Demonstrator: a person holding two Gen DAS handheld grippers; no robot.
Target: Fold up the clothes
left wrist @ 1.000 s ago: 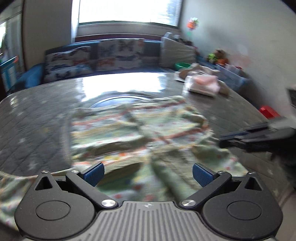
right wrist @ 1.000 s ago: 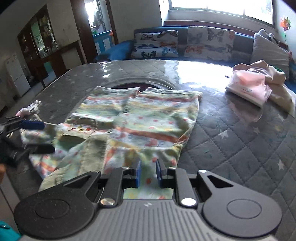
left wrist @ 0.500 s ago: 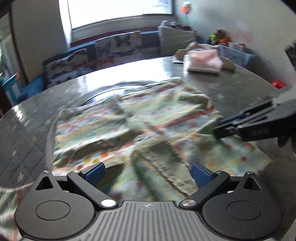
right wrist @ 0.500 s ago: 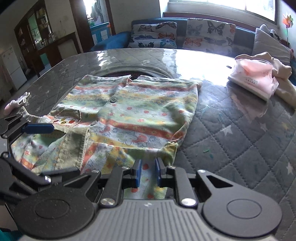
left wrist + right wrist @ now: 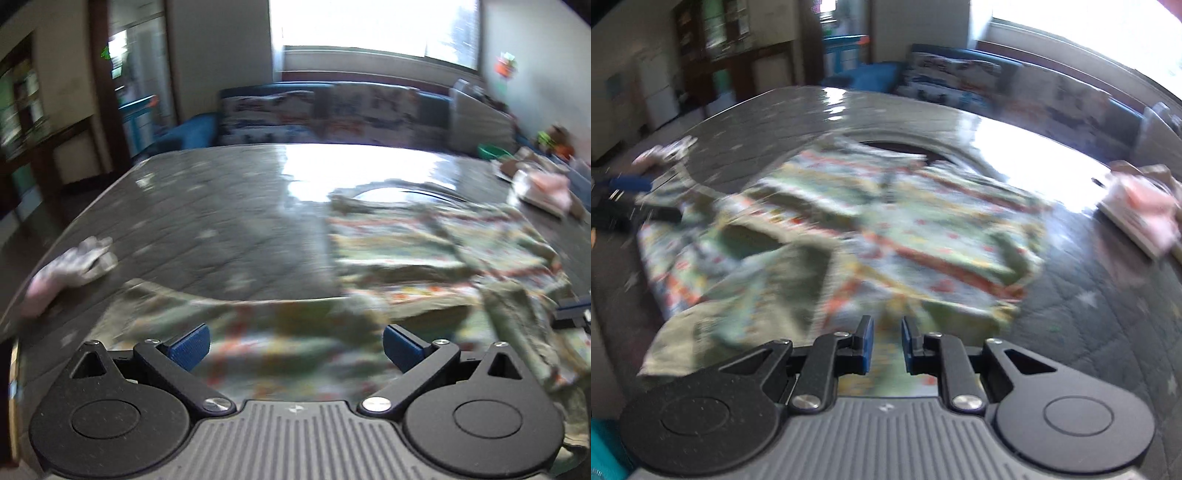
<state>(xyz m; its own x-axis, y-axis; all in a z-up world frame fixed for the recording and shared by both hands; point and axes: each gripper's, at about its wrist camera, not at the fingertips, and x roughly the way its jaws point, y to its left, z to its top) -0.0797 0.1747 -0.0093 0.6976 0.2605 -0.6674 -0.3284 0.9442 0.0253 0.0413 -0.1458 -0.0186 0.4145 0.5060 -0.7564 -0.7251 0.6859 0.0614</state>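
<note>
A green, flower-patterned child's garment (image 5: 436,258) lies spread on the grey quilted table (image 5: 221,221), blurred by motion. My left gripper (image 5: 295,345) is open, its blue pads wide apart just above the garment's near left part. In the right wrist view the same garment (image 5: 886,229) lies ahead. My right gripper (image 5: 885,345) has its pads close together with a narrow gap, over the garment's near hem. Whether cloth is pinched between them is unclear. The left gripper's tip (image 5: 628,184) shows at the far left.
A small pink and white cloth (image 5: 74,262) lies near the table's left edge. A folded pink garment stack (image 5: 1141,210) sits at the right. A sofa with patterned cushions (image 5: 332,114) stands behind the table under a bright window.
Both views have swung to the left and are now blurred. The left gripper has moved toward the garment's left side. The right gripper's pads stand slightly wider apart.
</note>
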